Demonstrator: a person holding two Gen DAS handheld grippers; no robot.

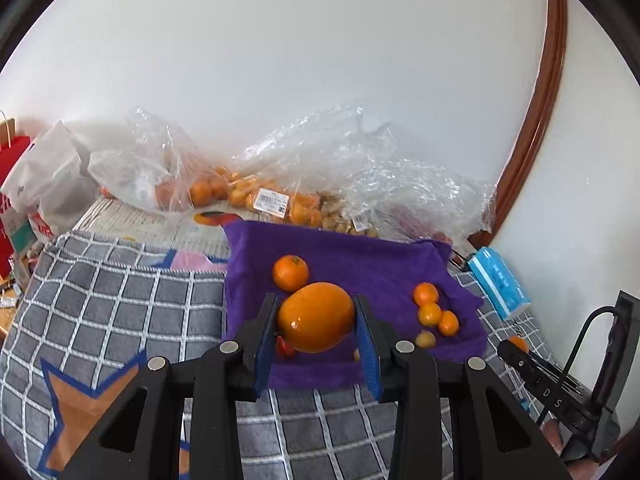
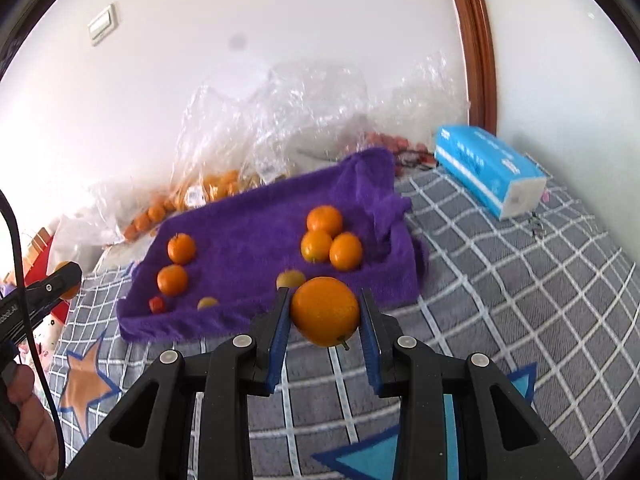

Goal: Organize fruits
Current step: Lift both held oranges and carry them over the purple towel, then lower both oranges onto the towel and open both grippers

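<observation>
My left gripper (image 1: 316,320) is shut on a large orange (image 1: 316,316), held above the near edge of a purple towel (image 1: 360,264). A tangerine (image 1: 291,273) lies just beyond it, and three small tangerines (image 1: 434,310) cluster at the towel's right. My right gripper (image 2: 325,316) is shut on another orange (image 2: 325,310), stem down, above the towel's (image 2: 248,228) near right edge. In the right wrist view three tangerines (image 2: 326,242) sit at the towel's right, two tangerines (image 2: 176,264) at its left, with small yellowish fruits (image 2: 291,279) and a small red fruit (image 2: 157,304) near the front.
Clear plastic bags (image 1: 256,184) of tangerines and other fruit lie along the wall behind the towel. A blue tissue pack (image 2: 486,166) sits at the right. A grey checked blanket (image 2: 500,280) covers the surface. White and red bags (image 1: 36,196) stand at the far left.
</observation>
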